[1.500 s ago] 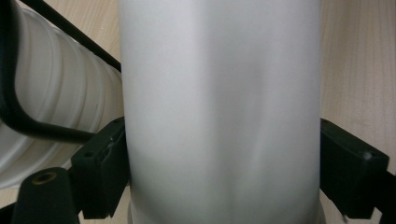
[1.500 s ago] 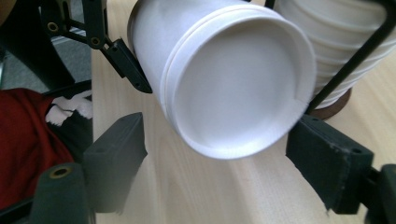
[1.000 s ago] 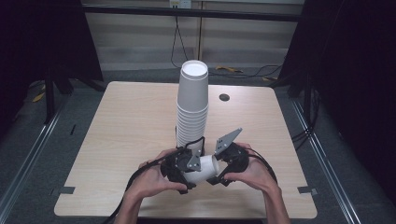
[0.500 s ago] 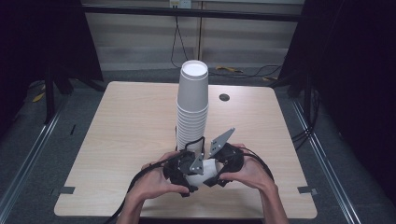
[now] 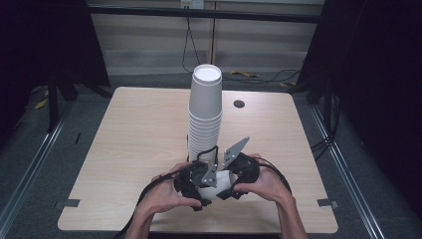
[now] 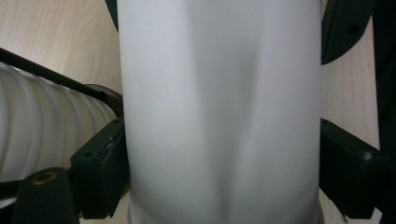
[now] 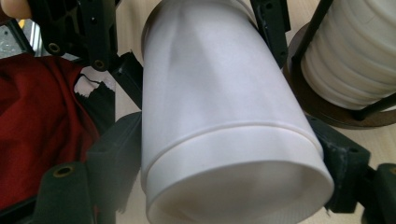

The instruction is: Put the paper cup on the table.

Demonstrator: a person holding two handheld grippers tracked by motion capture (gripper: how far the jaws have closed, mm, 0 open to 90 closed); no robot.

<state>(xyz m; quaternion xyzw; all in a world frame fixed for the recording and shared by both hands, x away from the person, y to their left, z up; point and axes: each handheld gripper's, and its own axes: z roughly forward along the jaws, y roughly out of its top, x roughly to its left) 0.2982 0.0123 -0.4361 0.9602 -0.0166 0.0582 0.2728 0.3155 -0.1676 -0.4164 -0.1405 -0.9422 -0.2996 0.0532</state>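
A white paper cup lies on its side between my two grippers, near the table's front edge. My left gripper is shut on one end; in the left gripper view both black pads press on the cup wall, which is dented. My right gripper is shut on the other end, and in the right gripper view the cup fills the gap between the jaws. A ridge runs round it, as where one cup sits inside another. The left gripper's body shows behind it.
A tall stack of white cups stands just behind the grippers on a dark base with thin black rods. The wooden table has a small dark hole at the back. Red cloth lies below the table's edge.
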